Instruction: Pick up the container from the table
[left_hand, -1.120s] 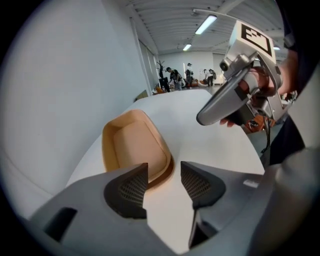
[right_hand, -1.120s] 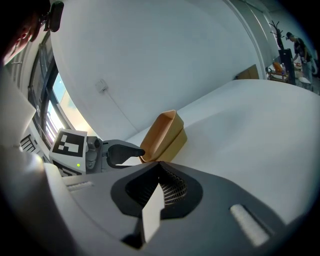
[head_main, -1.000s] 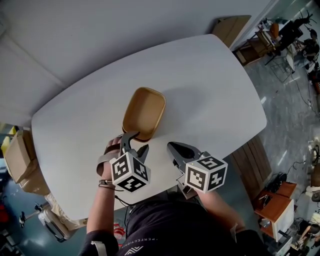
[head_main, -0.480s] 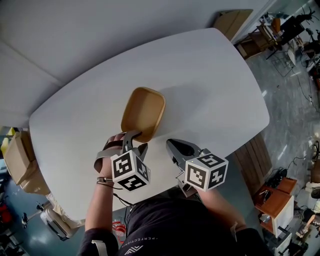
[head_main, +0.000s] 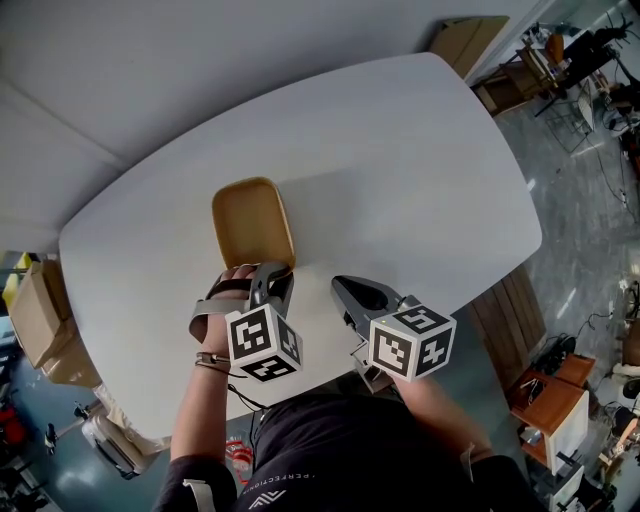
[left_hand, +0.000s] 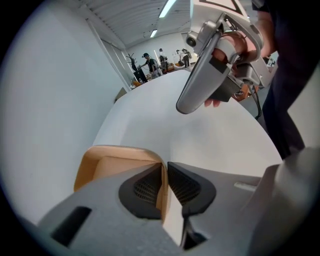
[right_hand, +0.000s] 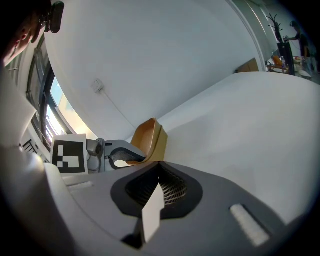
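Container: The tan open-topped container (head_main: 253, 222) lay on the near left part of the white worktop (head_main: 420, 170). Its long axis ran away from the person, and one short end faced the left hand.
Grip: The left hand-held gripper (head_main: 272, 285) was clamped on that near short wall, one pad inside the rim and one outside (its jaws had just been closing, with the wall between them).
Direction: From the left hand-held gripper the container stretched straight ahead, so almost all its length lay beyond the pinch point.
Nearer hand: The left one was on the container, and the right was apart from it.
Right side: The right hand-held gripper (head_main: 350, 292) hung just beside the left with its jaws together and nothing between them. It pointed over bare worktop, with the container ahead and to its left.
Contact: Whether the base had cleared the worktop could not be told.
What the lift turned on: The hold was at one end only, so the far end would likely droop as the container rose unless the wrist kept it level.
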